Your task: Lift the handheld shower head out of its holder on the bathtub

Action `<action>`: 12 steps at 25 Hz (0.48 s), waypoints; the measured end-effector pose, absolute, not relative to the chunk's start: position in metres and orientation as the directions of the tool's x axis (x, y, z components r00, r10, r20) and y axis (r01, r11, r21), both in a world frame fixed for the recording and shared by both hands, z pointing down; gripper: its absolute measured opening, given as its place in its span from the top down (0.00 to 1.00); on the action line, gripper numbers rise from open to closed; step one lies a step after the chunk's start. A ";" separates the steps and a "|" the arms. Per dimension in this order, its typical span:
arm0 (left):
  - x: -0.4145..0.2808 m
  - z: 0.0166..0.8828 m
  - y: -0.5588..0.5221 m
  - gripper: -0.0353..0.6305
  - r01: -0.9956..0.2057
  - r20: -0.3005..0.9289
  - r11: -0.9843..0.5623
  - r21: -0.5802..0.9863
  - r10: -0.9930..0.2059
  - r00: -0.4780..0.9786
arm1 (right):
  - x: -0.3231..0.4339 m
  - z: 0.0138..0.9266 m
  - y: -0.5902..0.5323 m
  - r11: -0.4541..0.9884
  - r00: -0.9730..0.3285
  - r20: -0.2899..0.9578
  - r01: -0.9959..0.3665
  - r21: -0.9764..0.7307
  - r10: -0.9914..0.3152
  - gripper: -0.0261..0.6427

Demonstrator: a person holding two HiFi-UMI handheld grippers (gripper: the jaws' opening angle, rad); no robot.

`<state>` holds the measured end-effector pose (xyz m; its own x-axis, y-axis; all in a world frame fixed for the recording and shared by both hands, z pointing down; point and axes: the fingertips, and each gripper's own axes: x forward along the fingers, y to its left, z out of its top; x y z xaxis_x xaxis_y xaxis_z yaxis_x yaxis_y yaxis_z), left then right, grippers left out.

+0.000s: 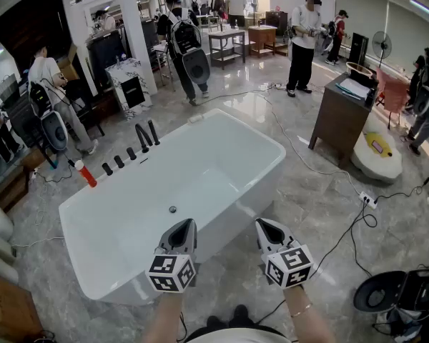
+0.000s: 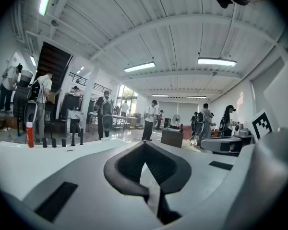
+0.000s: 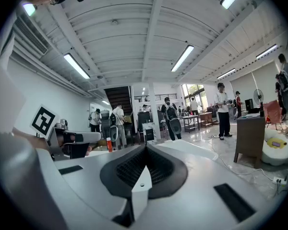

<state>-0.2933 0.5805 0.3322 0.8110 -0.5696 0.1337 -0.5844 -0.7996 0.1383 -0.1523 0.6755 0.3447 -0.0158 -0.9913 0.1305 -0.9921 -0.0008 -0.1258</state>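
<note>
Currently: I've got both grippers roughly level at the tub's near side, nothing picked up.
L gripper (image 1: 184, 224): jaws fully closed, pads meeting, nothing btwn them. Tips sit over the tub's near rim.
R gripper (image 1: 265, 224): jaws also together, empty. It's near the L one, w/ its tips at the tub's near-right edge.
Bathtub (image 1: 229, 156): white, freestanding, on a glossy floor (image 1: 322, 213). Drain (image 1: 172, 209) shows in the bottom.
Shower head (image 1: 153, 131): slim black stick, slightly tilted, seated on the far-left rim at the end of a row of black fittings. I can't be sure which of the two tall black pcs it is, so I take the end one. It's well apart from both grippers, across the basin.
Other fittings: short black knobs (image 1: 119, 161) and a taller bent spout (image 1: 141, 137), all in a line along that rim.
Red bottle (image 1: 86, 174): white cap, at the rim's left end beside the knobs.
Bkgd: people (image 1: 302, 38) standing about w/ gear. A dark wooden bench (image 1: 339, 113) w/ papers is at right, and a cable (image 1: 343, 234) runs over the floor.
</note>
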 end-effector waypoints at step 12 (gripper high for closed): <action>-0.286 0.323 0.575 0.92 -0.607 0.146 -0.782 0.145 -0.590 0.794 | -0.143 0.333 0.672 0.025 -0.045 0.112 -0.984 -0.179 -0.993 0.95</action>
<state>-0.2856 0.5754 0.3234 0.7945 -0.5896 0.1455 -0.6067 -0.7817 0.1448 -0.1427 0.6720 0.3332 -0.0451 -0.9927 0.1116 -0.9836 0.0246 -0.1787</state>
